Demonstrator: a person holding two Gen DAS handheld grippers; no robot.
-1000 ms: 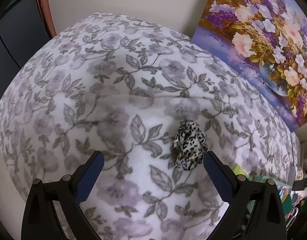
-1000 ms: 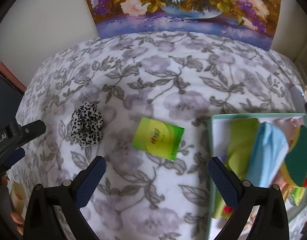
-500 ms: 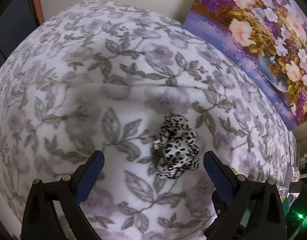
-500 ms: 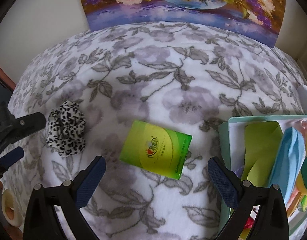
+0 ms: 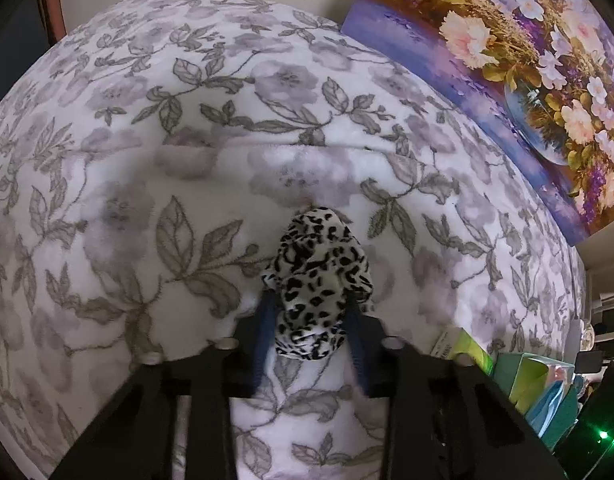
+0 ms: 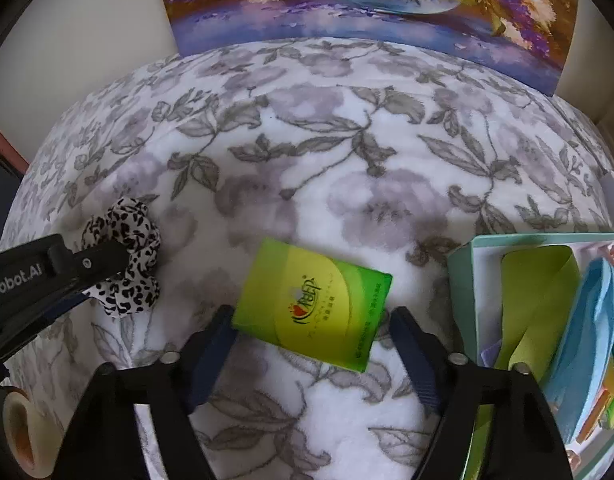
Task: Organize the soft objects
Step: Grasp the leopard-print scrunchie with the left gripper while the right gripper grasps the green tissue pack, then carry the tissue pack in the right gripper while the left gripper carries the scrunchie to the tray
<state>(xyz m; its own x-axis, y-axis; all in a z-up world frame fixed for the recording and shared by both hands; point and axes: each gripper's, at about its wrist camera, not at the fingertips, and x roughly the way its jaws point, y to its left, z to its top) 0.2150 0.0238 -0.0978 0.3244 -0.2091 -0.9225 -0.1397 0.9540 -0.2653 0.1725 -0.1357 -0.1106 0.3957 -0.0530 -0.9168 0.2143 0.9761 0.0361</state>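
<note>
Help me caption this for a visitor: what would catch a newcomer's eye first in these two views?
First the leopard-print scrunchie, squeezed between the pads of the closing left gripper on the floral blanket. Next the bright green packet, lying flat between the fingers of the closing right gripper, whose pads do not clearly press it yet. Behind both, a vivid flower painting leans against the wall.

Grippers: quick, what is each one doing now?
Left gripper: closing, pads squeezing the leopard-print fabric scrunchie.
Right gripper: closing around the green tissue packet, not gripping.
</note>
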